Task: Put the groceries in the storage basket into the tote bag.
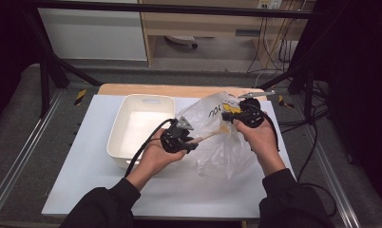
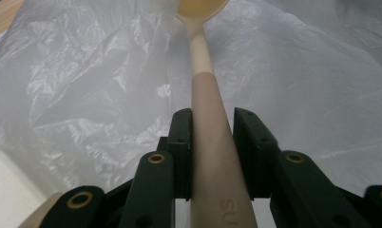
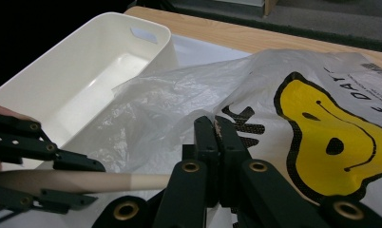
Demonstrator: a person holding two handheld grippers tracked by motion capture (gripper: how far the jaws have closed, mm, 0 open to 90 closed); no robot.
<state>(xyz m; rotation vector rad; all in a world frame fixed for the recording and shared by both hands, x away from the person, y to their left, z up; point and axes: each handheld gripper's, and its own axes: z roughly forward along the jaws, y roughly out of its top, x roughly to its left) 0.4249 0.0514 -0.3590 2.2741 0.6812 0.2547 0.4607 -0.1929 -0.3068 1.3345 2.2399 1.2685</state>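
— Where's the long beige wooden spoon (image 2: 205,123)?
— Pinched by its handle in the left gripper (image 2: 213,137), bowl poked into the clear crinkled plastic bag (image 3: 179,99).
— And the bag?
— The right gripper (image 3: 217,137) has its jaws pressed together on the bag's edge, holding it up beside the white rectangular plastic bin (image 1: 137,123).

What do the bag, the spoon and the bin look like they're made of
Bag: thin clear plastic film, glossy and crinkled, with a yellow and black print. Spoon: smooth matte beige handle with raised lettering, and a paler, slightly translucent head; probably silicone or plastic, though the handle could be wood. Bin: white moulded plastic, smooth with a slight sheen and a cut-out handle.
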